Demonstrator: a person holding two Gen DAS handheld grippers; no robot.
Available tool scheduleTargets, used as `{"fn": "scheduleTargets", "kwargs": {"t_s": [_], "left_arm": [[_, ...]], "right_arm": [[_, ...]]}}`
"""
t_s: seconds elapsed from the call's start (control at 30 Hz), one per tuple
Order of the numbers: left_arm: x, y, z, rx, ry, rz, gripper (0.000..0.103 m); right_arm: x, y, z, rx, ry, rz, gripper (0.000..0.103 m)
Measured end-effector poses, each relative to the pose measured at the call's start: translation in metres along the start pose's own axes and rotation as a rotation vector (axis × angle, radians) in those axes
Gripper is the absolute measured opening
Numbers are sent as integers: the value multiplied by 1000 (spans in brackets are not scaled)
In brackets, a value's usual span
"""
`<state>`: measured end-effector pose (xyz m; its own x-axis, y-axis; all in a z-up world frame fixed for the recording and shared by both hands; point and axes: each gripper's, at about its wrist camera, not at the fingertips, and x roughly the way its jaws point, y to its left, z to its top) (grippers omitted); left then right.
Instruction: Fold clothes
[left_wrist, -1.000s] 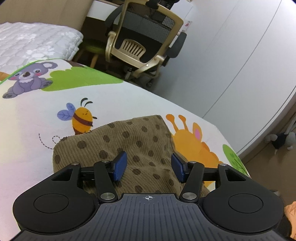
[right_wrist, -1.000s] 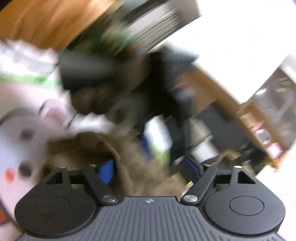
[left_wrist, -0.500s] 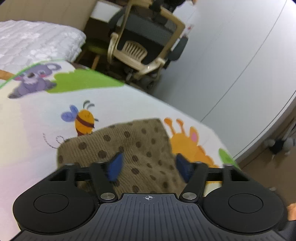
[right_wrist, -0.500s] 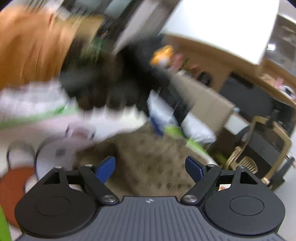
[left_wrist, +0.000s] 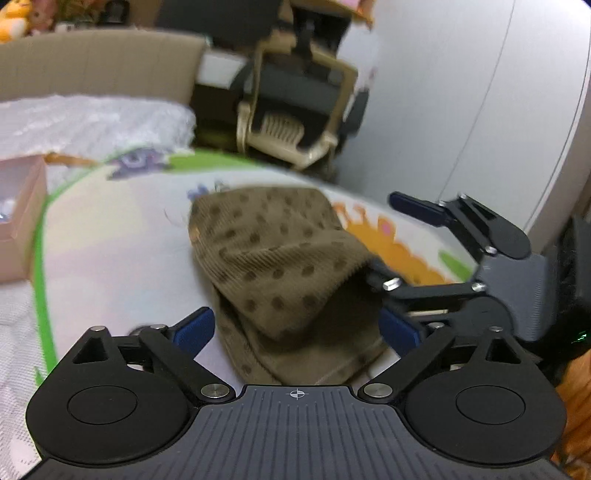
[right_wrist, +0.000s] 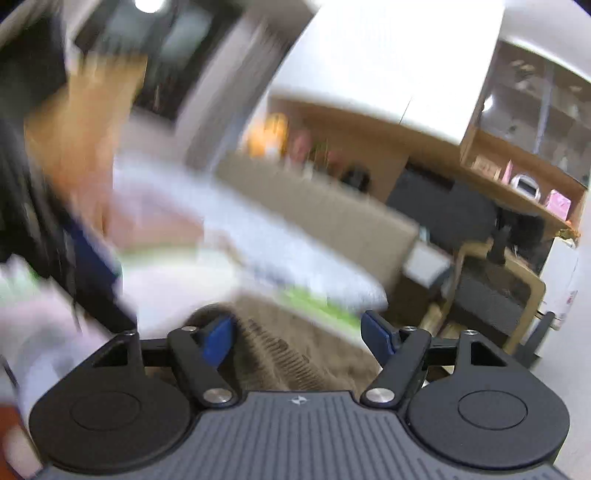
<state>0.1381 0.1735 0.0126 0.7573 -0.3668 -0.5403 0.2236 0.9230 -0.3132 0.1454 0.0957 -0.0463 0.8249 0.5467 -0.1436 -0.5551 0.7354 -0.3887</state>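
Brown dotted garment (left_wrist: 280, 258) on cartoon-print mat (left_wrist: 110, 251), left gripper (left_wrist: 295, 332) fingers opening around it, right gripper (left_wrist: 402, 266) fingers spread, pink box (left_wrist: 22, 206) nearby

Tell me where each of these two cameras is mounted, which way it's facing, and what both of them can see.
Left wrist view: sits on the left gripper, looking forward and down over the brown dotted garment on the animal-print mat; its jaws are opening around the cloth, and the right gripper shows at the right.
Right wrist view: sits on the right gripper, facing nearly level across the room, blurred; its open blue pads flank the garment.
Shared: the garment, the mat and the tan office chair.
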Motion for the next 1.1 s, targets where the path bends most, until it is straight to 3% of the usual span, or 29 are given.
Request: {"fn": "scheduleTargets", "kwargs": {"t_s": [0.17,0.3,0.37,0.53,0.83,0.87,0.9,0.97,1.0,1.03,1.1], "left_arm": [[6,-7,-13,17,57,-15,98],[13,-12,-16,23,77,-6,98],[16,-16,-15,40,77,24,98],[33,-28,-19,163,91,182,98],[58,-17,-18,192,90,241,98],[59,-16,-17,190,85,240,94],[58,-16,-16,191,82,240,77],[56,-17,-13,195,76,239,53],[54,-18,-11,202,71,248,40],[52,-19,-9,210,66,258,35],[42,-23,-5,218,48,258,31]], "right_arm": [[-22,-20,2,1,5,-26,82],[-23,-32,-1,43,83,-14,84],[-14,-38,-7,87,149,-15,84],[4,-41,-28,154,259,-9,84],[1,-10,-53,69,341,119,85],[2,-7,-55,55,348,121,85],[2,-4,-56,44,350,117,85],[3,-1,-55,35,349,106,83],[2,-2,-53,38,345,105,73],[2,-3,-50,41,342,104,57],[0,-5,-44,57,329,105,38]]}}
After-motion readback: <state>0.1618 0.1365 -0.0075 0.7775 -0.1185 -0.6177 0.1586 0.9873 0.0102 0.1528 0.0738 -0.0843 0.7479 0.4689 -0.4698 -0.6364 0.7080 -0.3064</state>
